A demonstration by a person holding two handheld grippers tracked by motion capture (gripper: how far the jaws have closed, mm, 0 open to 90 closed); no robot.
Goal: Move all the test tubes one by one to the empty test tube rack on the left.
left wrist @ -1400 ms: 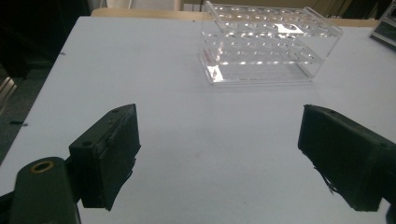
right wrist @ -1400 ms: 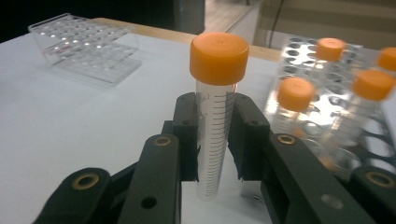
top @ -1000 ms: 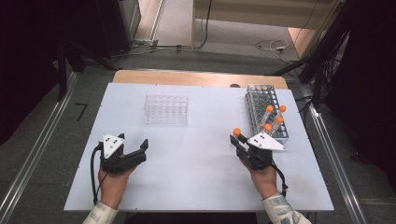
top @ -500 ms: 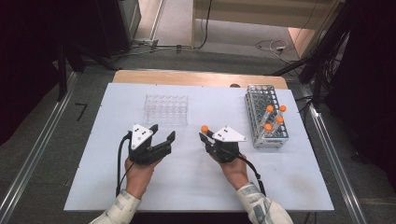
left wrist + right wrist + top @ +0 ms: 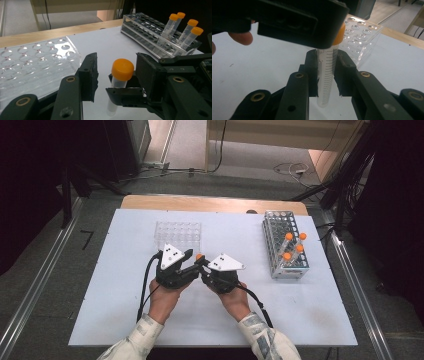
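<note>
The right hand-held gripper is clamped on the clear body of an orange-capped tube, holding it upright above the middle of the tabletop. The left hand-held gripper sits just beside it; its jaws have just been closing, with the orange cap between them, pads not yet pressing on it. A clear well tray lies toward the far edge; a metal rack with four tubes stands near the right edge

A white table carries a clear well rack and a metal tube rack.
</note>
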